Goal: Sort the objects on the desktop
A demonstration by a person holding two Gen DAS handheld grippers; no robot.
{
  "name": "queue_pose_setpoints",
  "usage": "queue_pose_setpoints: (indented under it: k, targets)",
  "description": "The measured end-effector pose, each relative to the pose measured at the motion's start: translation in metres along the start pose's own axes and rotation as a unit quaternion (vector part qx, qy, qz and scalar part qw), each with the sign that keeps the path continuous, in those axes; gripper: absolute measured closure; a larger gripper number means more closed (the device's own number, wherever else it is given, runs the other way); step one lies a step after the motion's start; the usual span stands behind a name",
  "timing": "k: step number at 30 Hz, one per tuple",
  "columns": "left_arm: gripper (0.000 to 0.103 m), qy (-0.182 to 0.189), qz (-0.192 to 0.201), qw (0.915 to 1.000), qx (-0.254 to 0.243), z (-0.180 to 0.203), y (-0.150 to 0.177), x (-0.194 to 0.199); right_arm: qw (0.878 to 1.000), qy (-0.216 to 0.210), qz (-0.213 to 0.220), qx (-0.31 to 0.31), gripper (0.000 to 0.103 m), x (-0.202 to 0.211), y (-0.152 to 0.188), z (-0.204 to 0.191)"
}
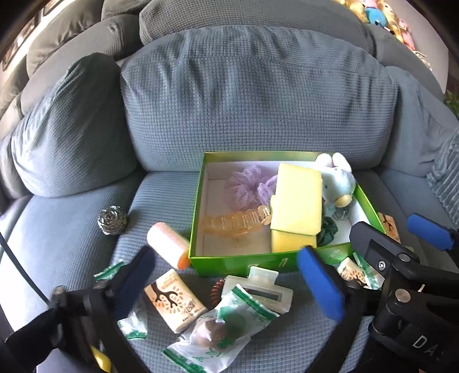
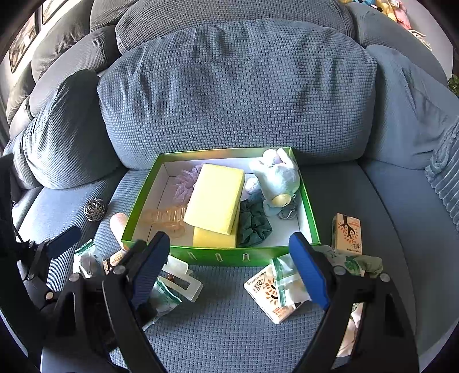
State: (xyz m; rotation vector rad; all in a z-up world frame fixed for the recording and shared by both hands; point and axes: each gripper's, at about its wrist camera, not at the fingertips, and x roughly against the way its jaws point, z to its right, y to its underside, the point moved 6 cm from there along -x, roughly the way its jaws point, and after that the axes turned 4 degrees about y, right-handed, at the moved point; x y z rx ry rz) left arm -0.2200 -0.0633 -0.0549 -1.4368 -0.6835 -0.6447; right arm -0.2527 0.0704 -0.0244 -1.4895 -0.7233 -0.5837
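Observation:
A green box [image 1: 195, 218] sits on the blue sofa seat. It holds two yellow sponges [image 1: 297, 198], a purple mesh puff [image 1: 246, 186], an amber hair claw [image 1: 238, 222], a pale plush toy [image 1: 337, 180] and a green scrunchie [image 2: 254, 223]. My left gripper [image 1: 229, 284] is open in front of the box, above a tissue pack [image 1: 175, 301], green-and-white snack packets [image 1: 221, 330] and a white clip [image 1: 258, 289]. My right gripper [image 2: 231, 269] is open too, near the box's front wall [image 2: 229, 255], with another tissue pack [image 2: 269, 295] by its right finger.
A steel wool ball [image 1: 112, 220] and a pink-white roll [image 1: 169, 244] lie left of the box. A third tissue pack [image 2: 347, 233] stands to its right. Big sofa cushions [image 1: 252, 100] rise behind the box. Plush toys [image 1: 384, 17] are piled at the far right.

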Motion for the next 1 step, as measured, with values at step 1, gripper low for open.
queue_pose_setpoints:
  k: [1]
  targets:
    - [0.0,0.002,0.0,1.0,-0.001,0.0004,0.0,-0.0004,1.0,0.0,0.0,0.0,0.017,0.0,0.0,0.0]
